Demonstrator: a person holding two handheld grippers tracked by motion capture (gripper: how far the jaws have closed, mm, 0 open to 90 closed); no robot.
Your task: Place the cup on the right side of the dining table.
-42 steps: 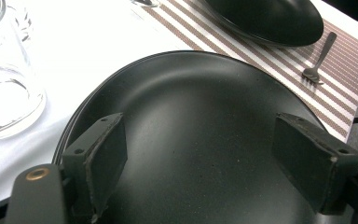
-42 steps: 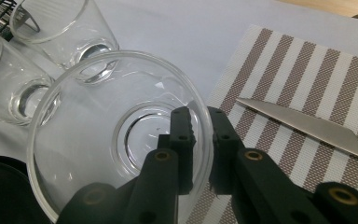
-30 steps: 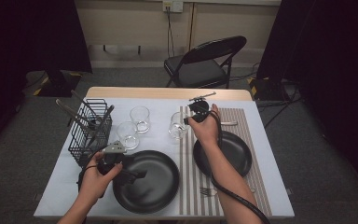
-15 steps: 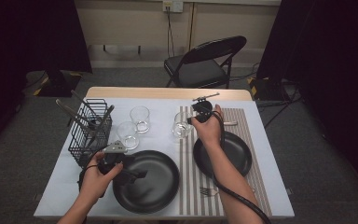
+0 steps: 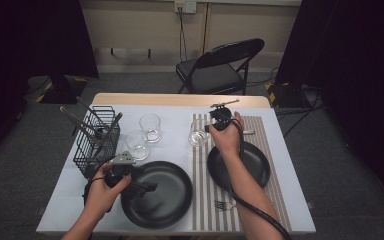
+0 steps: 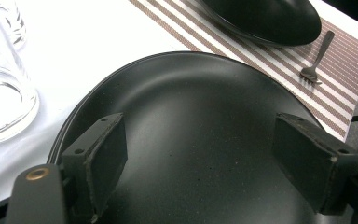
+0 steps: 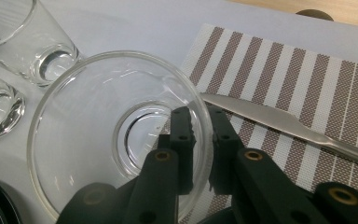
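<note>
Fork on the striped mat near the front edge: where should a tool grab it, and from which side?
Grip the fork at mid-handle, coming straight down with the jaws across it. It lies flat on the striped mat, so there is nothing to get under; the handle is its narrow, straight part. The black plate sits just behind, so probably keep toward the table's front edge.

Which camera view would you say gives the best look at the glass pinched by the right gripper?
The right gripper view: the glass looms close, its wall pinched between the right gripper's jaws. The high view shows it small at the striped placemat's edge.
</note>
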